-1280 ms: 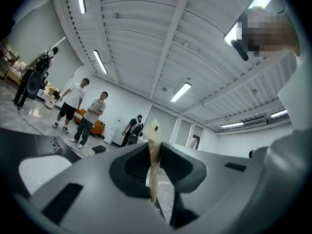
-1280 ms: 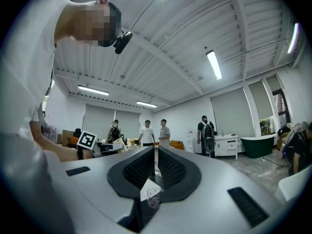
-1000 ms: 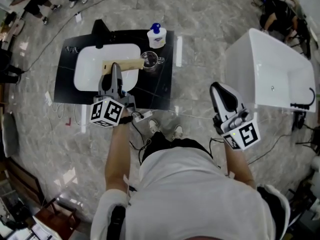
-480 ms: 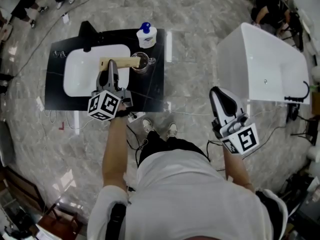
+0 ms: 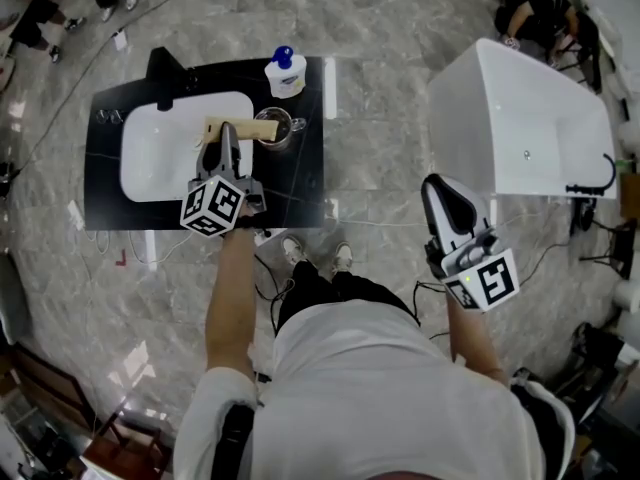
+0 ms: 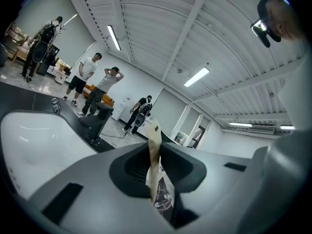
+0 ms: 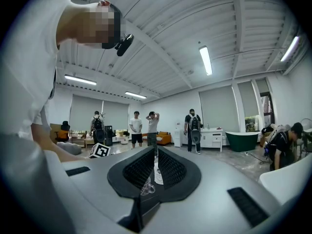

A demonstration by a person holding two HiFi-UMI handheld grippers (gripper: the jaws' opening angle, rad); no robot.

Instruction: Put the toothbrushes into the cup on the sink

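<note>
A tan toothbrush pack lies level over the white sink basin, its right end at the rim of the glass cup on the black countertop. My left gripper is shut on the pack from the near side. In the left gripper view the pack stands edge-on, pinched between the jaws of the left gripper. My right gripper hangs off to the right above the floor, well away from the sink. Its jaws are shut with nothing between them, as the right gripper view also shows.
A white soap bottle with a blue cap stands behind the cup. A black faucet rises at the back of the basin. A white bathtub is at the right. Cables trail across the marble floor, and people stand further off.
My left gripper has come down toward the basin with the toothbrush pack, and the pack's right end now reaches the cup. The right gripper has stayed put.
</note>
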